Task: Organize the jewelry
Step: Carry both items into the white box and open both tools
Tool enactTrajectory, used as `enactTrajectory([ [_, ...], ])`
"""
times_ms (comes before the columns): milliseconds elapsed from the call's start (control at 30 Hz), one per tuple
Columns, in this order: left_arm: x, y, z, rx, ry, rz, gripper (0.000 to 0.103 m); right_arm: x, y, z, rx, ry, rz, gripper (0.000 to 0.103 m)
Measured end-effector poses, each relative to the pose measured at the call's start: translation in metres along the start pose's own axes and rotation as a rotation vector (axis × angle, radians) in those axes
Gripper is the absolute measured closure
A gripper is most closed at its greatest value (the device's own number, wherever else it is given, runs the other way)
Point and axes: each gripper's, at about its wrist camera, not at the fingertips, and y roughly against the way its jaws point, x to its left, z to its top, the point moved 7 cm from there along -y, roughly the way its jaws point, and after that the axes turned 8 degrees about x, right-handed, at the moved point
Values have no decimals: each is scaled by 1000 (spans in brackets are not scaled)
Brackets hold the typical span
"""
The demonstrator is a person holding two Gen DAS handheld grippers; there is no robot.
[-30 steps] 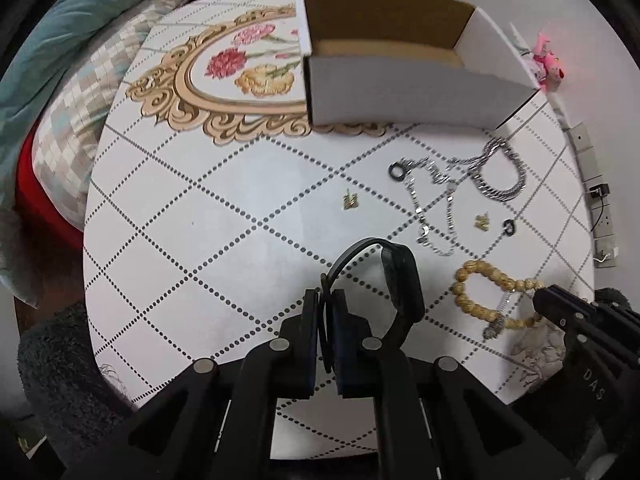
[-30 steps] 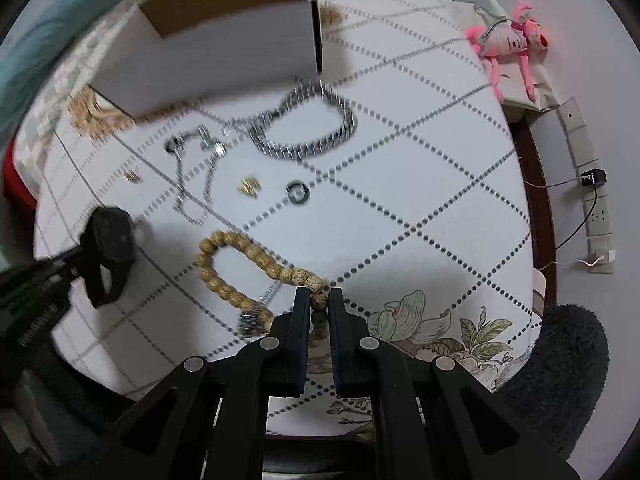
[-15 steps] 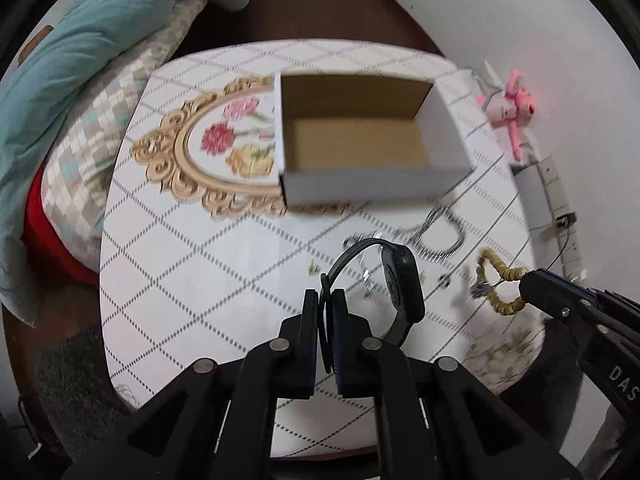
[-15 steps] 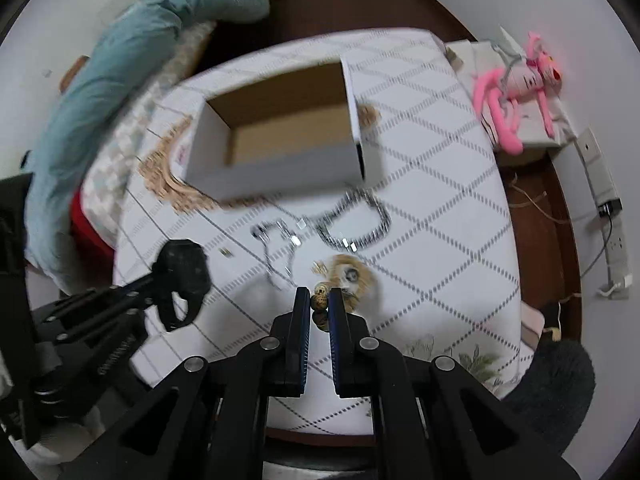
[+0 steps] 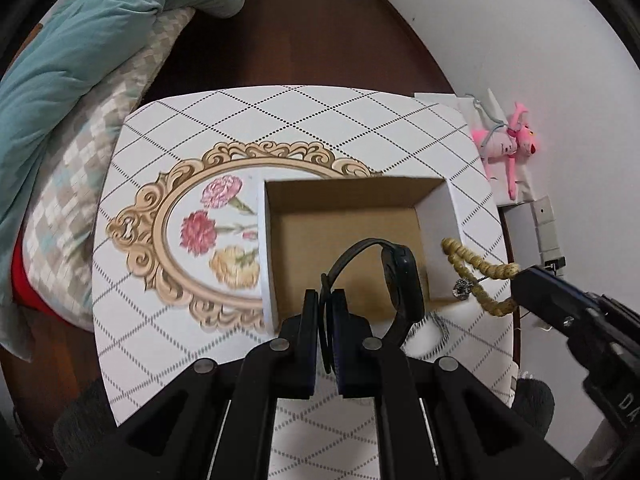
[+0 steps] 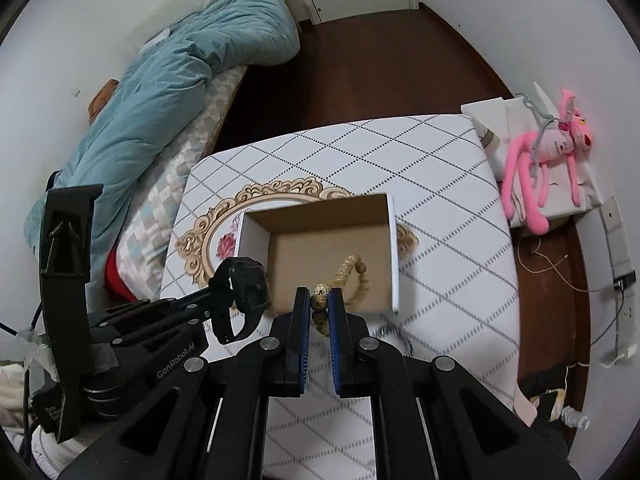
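My left gripper (image 5: 329,300) is shut on the strap of a black watch (image 5: 402,280) and holds it high over the near edge of the open cardboard box (image 5: 352,196). In the right wrist view this watch (image 6: 246,286) hangs at the box's left side. My right gripper (image 6: 320,300) is shut on a tan bead bracelet (image 6: 352,270) that dangles above the box (image 6: 332,210). In the left wrist view the bracelet (image 5: 476,268) hangs by the box's right wall. The box looks empty inside.
The box stands on a white quilted-pattern table (image 5: 280,128) with a gold floral medallion (image 5: 208,232). A silver chain (image 5: 440,326) lies blurred near the box's front. A bed with teal duvet (image 6: 160,80) is left; a pink plush toy (image 6: 544,160) is right.
Both grippers have risen well above the table and moved toward the box, carrying the watch and the bead bracelet. The bracelet has left the tabletop and now hangs over the box.
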Motion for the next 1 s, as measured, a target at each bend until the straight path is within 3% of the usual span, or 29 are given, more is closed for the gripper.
enactTrajectory([
  [200,7,-16,27,63,41,2,87,-5,-37,30,45,-18,4,94],
  [267,9,-18,32,75,46,-1,75,-8,-48,37,67,-32,20,93],
  [333,13,-14,35,56,54,10,32,-12,-61,41,104,-44,25,93],
  [367,14,-11,36,43,58,13,27,-13,-65,40,124,-40,29,92],
  [400,17,-7,37,23,59,16,26,-16,-69,39,135,-46,25,84],
  [433,18,-5,37,14,59,20,26,-19,-70,38,134,-46,18,65],
  [500,24,-4,36,5,63,40,17,-25,-69,35,121,-46,8,43],
  [533,28,-3,34,-8,65,55,8,-28,-67,33,115,-43,-8,42],
  [600,33,-2,32,-39,66,77,1,-33,-63,29,86,-22,-76,41],
  [667,36,-2,28,-77,61,106,0,-38,-62,25,74,-7,-138,35],
  [733,38,-2,24,-112,56,139,0,-42,-64,19,66,12,-212,11],
  [800,39,-5,18,-127,54,161,0,-45,-68,13,66,31,-267,4],
  [1000,41,-12,3,-134,69,181,0,-53,-77,1,52,57,-348,1],
])
